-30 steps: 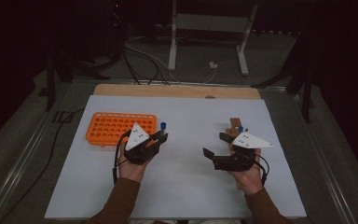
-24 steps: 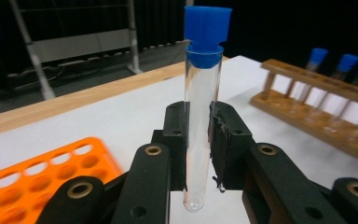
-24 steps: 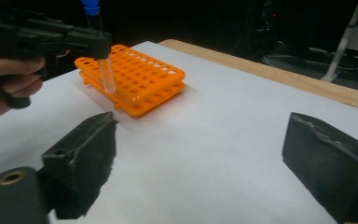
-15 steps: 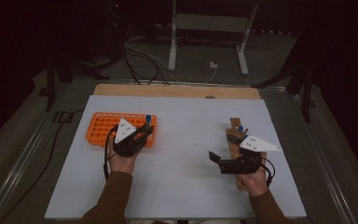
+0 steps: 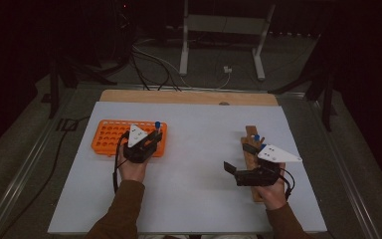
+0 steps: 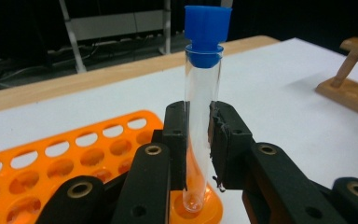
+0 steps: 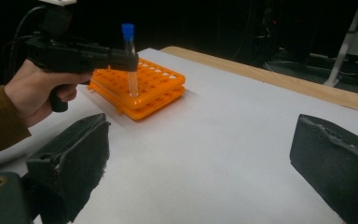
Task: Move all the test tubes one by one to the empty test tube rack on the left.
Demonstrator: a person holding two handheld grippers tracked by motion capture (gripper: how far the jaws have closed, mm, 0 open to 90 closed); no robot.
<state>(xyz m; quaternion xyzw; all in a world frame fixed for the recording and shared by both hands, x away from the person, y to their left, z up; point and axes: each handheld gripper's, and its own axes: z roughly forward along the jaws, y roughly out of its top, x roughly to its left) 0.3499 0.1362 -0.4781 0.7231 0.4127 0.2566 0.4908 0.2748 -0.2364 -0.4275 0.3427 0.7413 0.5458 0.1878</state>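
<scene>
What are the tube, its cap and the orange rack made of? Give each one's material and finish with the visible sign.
Tube: clear glass or hard plastic, glossy; the rack shows through its wall.
Cap: blue, matte, looks like moulded plastic; opaque with a stepped rim.
Orange rack: probably moulded plastic with a slight sheen; uniform colour and evenly formed round holes.

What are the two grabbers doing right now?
Left gripper: shut on the test tube, over the orange rack.
Right gripper: open, holding nothing.
</scene>
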